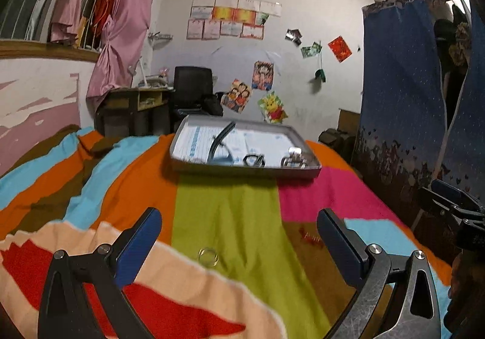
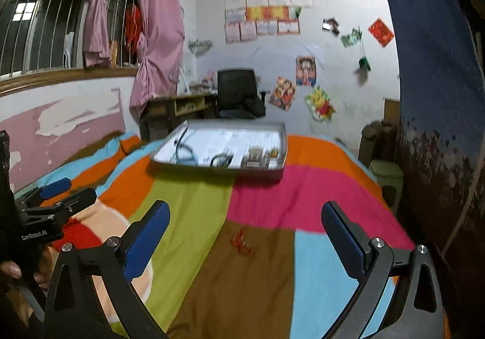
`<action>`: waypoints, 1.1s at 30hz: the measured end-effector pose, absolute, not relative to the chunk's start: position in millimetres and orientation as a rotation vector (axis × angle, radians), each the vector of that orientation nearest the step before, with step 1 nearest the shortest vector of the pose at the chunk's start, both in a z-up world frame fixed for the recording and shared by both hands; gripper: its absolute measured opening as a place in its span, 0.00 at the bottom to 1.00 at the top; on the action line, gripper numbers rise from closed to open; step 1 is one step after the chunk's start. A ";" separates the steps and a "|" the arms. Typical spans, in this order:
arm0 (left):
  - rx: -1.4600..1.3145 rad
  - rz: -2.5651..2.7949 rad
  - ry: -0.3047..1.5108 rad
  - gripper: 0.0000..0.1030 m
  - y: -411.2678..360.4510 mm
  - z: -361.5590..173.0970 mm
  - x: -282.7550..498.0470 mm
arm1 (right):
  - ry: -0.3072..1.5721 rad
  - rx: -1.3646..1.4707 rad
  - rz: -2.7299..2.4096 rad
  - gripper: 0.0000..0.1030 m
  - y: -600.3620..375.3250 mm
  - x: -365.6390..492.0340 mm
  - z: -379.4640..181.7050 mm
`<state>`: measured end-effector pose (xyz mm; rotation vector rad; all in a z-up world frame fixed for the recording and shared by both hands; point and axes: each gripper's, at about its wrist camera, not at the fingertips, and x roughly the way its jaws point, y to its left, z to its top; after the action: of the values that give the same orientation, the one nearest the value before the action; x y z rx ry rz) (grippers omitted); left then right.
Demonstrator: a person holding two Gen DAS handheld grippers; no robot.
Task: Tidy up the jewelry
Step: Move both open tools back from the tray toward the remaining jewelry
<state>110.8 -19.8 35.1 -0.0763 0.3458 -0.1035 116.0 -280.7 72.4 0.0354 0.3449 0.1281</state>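
Left gripper point(image 1: 239, 236) is held spread wide, nothing between the jaws; right gripper point(image 2: 245, 233) likewise spread and empty.

A clear ring point(image 1: 208, 256) is seen lying flat on the green stripe of the blanket point(image 1: 227, 208), roughly between the left fingers. A small red piece point(image 2: 241, 241), probably an earring or clip, lies on the brown patch, between the right fingers.

Handling, judged: both very light, small and rigid. The ring is likely slippery and may sink into the soft blanket; a pinch across its outer rim is advised. The red piece looks delicate; its centre should be taken gently.

Tray point(image 1: 313, 171): grey, shallow, paper-lined, set well beyond both pieces. Held inside: a dark headband point(image 1: 219, 139), a black ring-shaped item point(image 1: 254, 160), a silvery piece point(image 1: 293, 157) at the near right. Finer detail is blurred.
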 end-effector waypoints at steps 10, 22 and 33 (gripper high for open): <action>-0.119 -0.030 0.433 1.00 -8.8 4.3 94.7 | 0.458 0.060 0.139 0.96 -272.2 112.1 32.1; -0.125 0.009 0.435 1.00 -3.9 4.0 91.6 | 0.400 0.027 0.144 0.96 -258.1 101.1 33.7; -0.151 0.032 0.389 1.00 -0.3 15.2 110.1 | 0.342 0.020 0.137 0.96 -262.3 119.6 55.5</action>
<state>110.1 -0.3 15.2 -0.1505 0.3893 0.0321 119.6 -262.3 55.5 0.0197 0.3422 0.1374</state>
